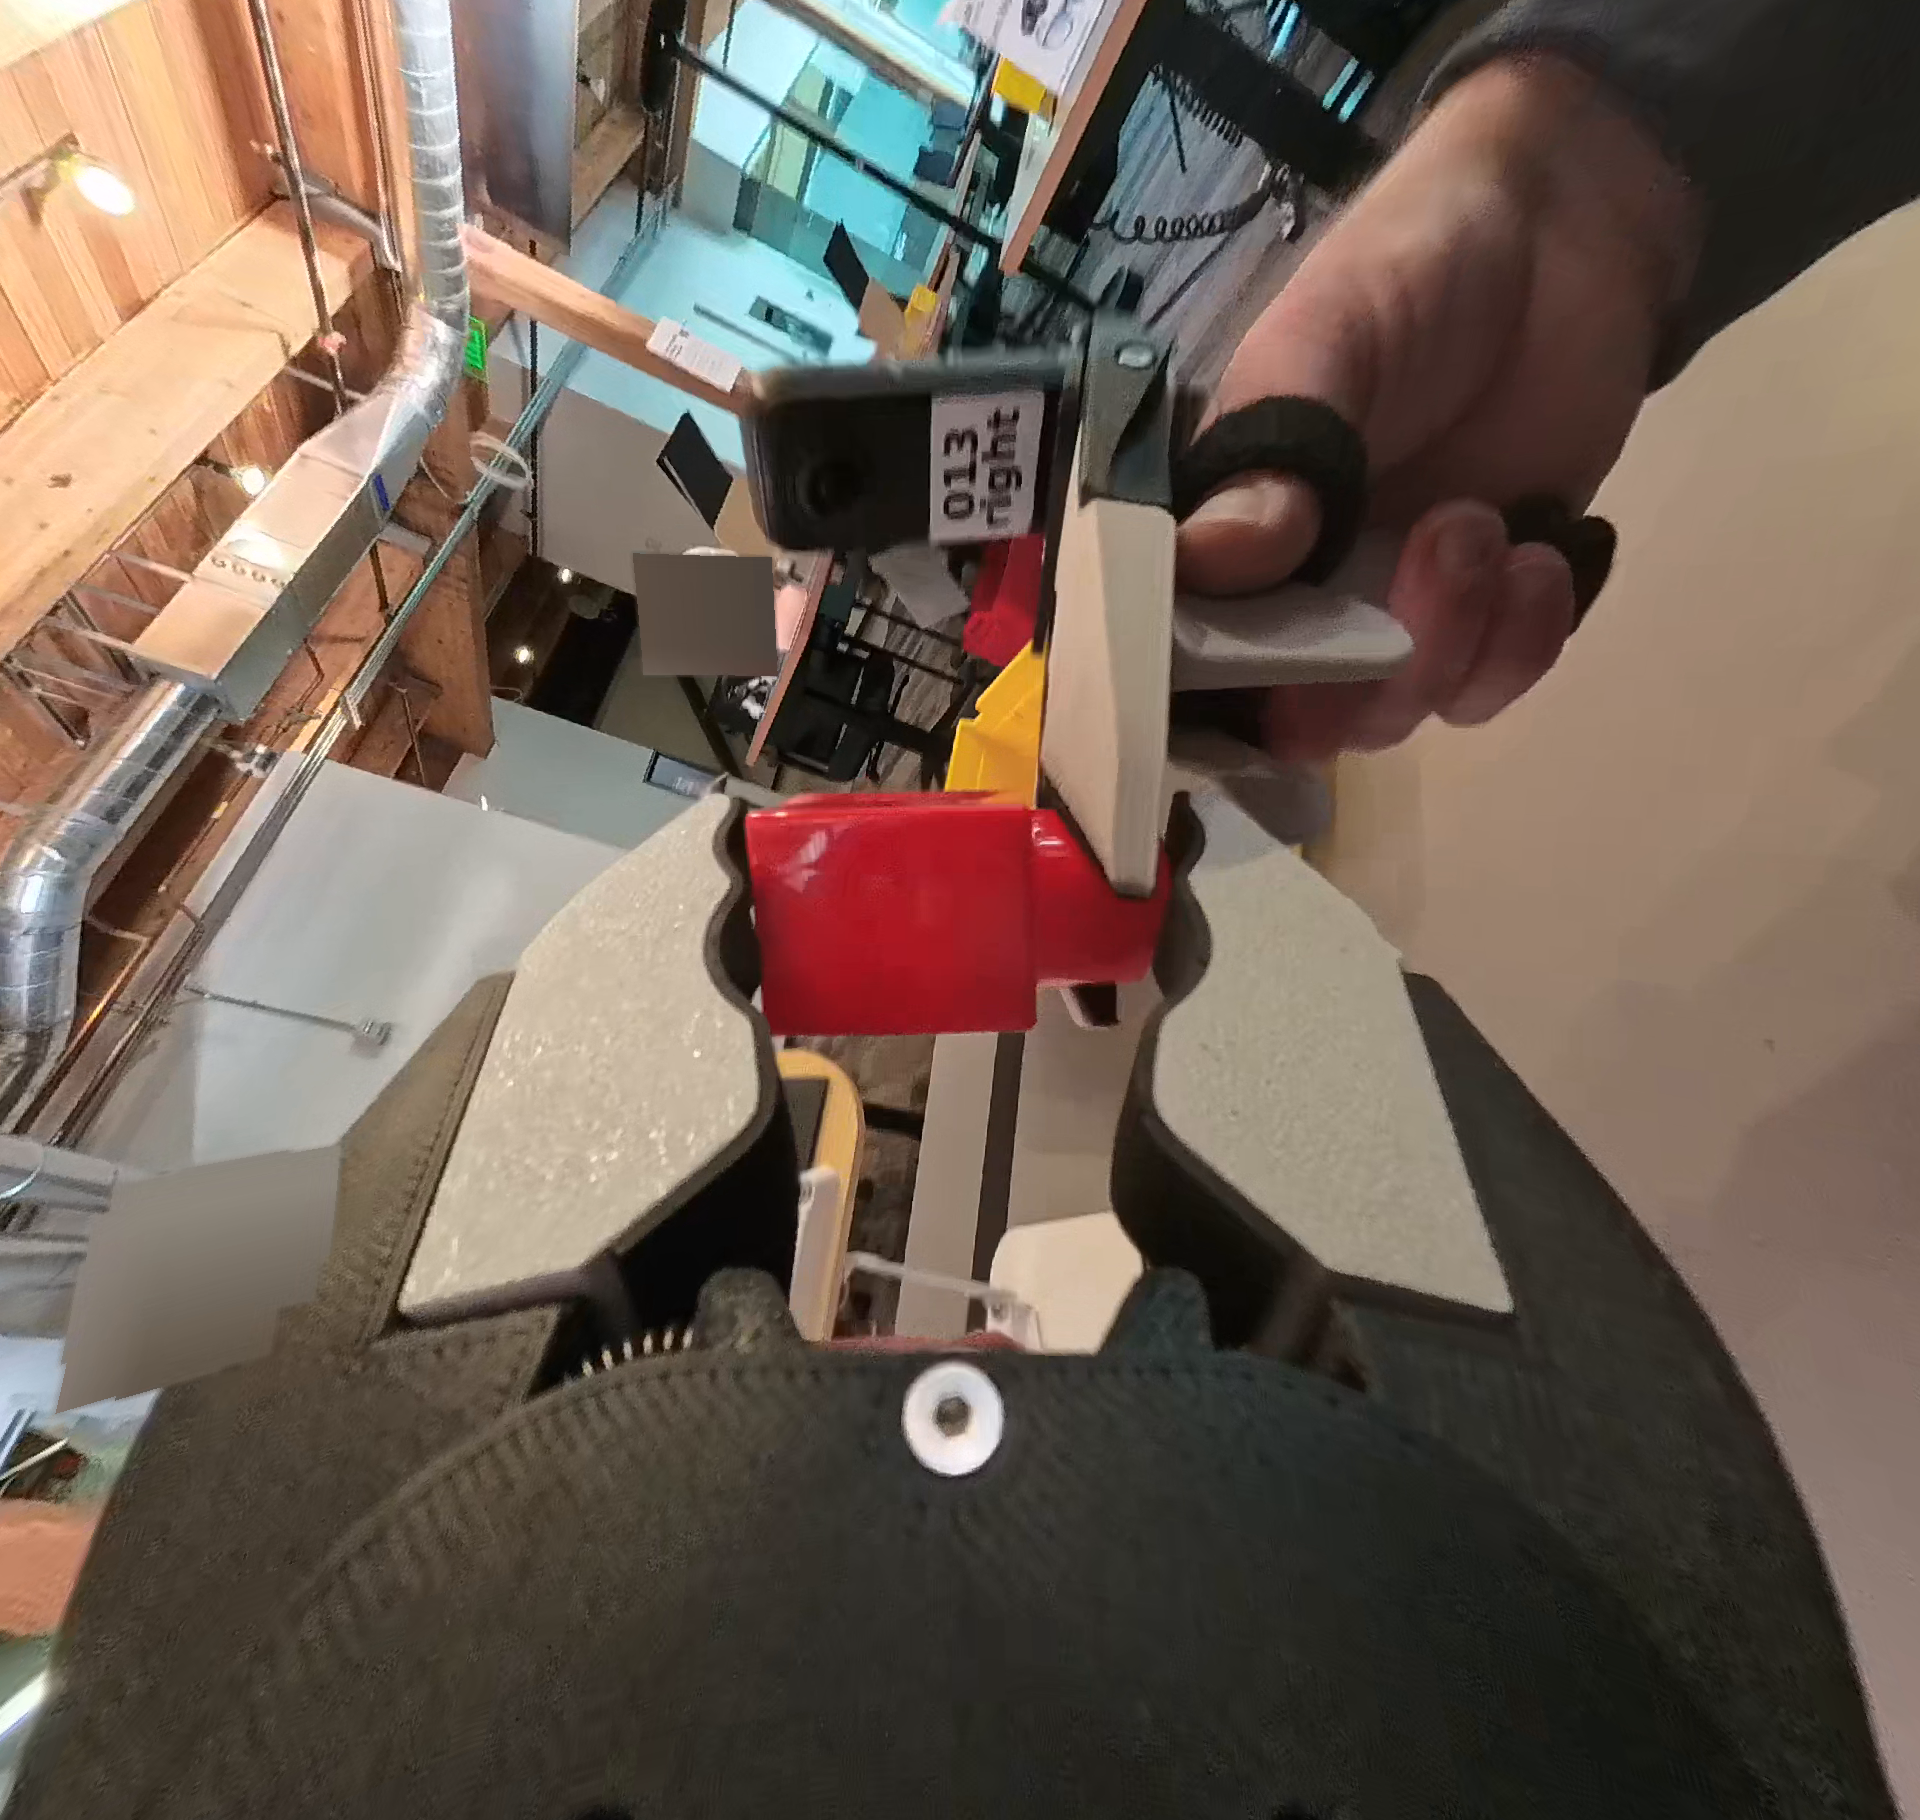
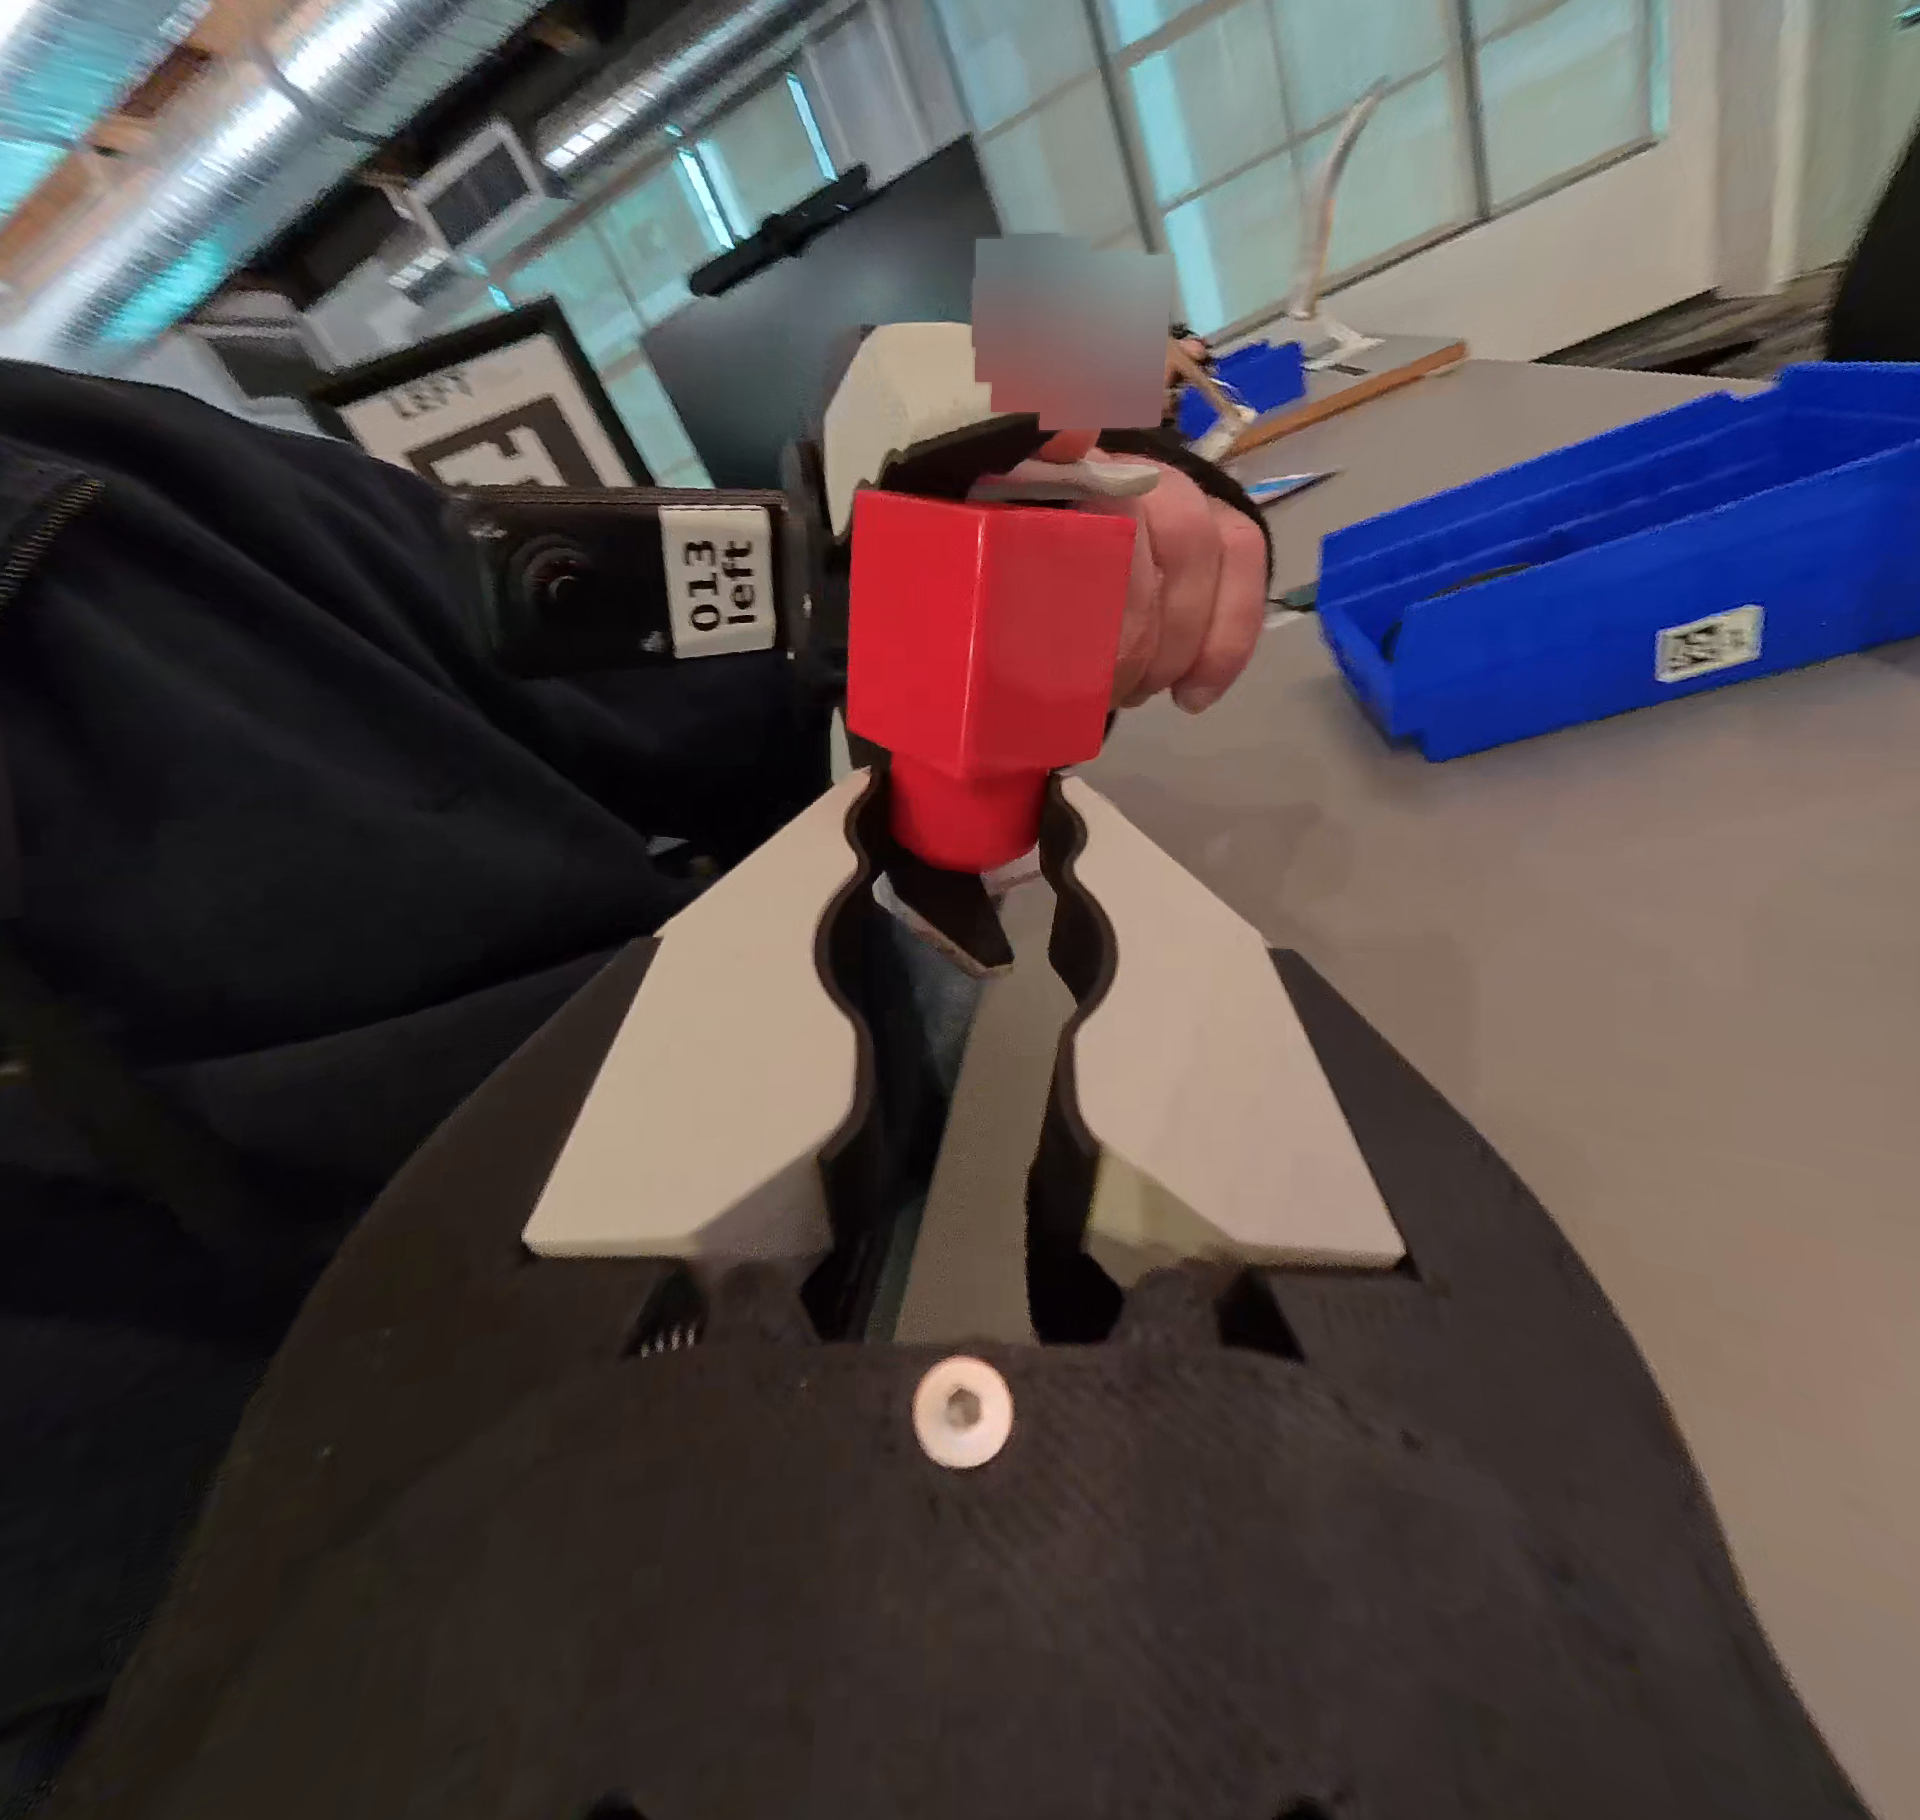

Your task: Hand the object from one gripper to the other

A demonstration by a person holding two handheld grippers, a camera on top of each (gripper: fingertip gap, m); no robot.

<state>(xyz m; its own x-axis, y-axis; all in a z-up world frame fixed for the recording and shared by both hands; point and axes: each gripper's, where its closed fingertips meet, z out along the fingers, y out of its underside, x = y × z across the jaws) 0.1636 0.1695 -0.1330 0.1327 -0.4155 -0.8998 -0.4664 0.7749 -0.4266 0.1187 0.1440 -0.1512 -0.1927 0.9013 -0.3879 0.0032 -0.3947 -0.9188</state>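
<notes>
Fingers point(image 2: 883, 814) of both grippers pinch red block point(image 2: 977, 627) midair.

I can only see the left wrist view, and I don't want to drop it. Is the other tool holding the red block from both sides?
Observer: Yes. The right wrist view shows the right tool pinching the red block by its round narrow end, one finger on each side.
Operator: Is there somewhere to put it?
Observer: A blue bin sits on the grey table, to the right of the block.
Operator: Is it empty?
Observer: No, a dark thing lies inside; I cannot tell what.
</notes>
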